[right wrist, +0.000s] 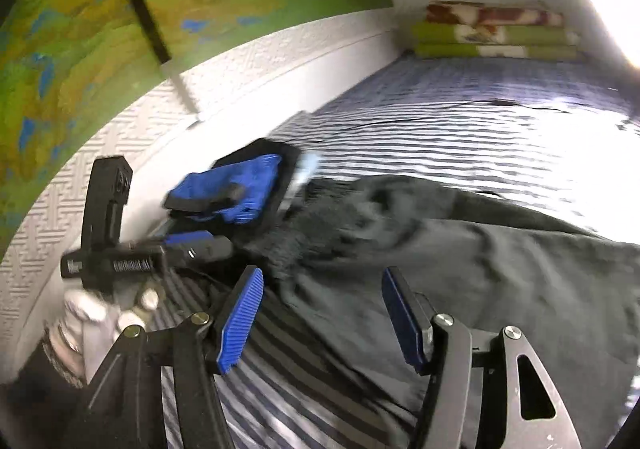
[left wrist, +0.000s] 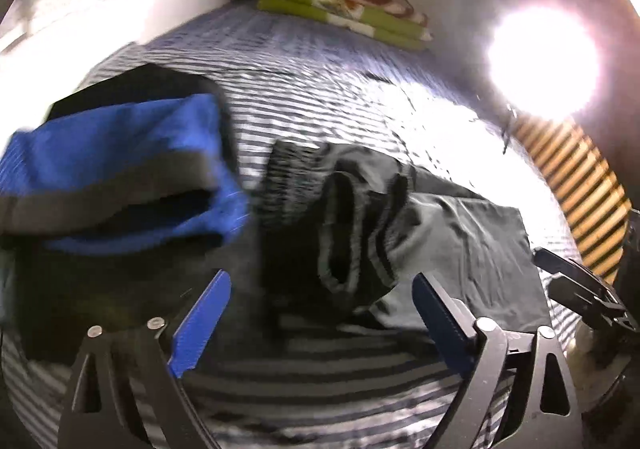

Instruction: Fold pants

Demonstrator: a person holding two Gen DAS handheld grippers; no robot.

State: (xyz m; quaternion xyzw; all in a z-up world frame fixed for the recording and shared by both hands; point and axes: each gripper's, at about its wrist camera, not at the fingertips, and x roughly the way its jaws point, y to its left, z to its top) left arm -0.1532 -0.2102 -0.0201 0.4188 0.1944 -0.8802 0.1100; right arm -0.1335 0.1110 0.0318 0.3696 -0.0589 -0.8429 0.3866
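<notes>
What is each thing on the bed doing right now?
left gripper: open, holding nothing.
right gripper: open, holding nothing.
dark grey pants: lying rumpled on the bed, not folded yet.
blue and black garment: folded up, beside the pants.
green blanket: folded, at the far end.

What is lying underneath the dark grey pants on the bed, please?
The dark grey pants lie on a striped bedsheet, which shows on all sides of them. Whatever is directly beneath the fabric is covered, so nothing else can be confirmed there.
</notes>
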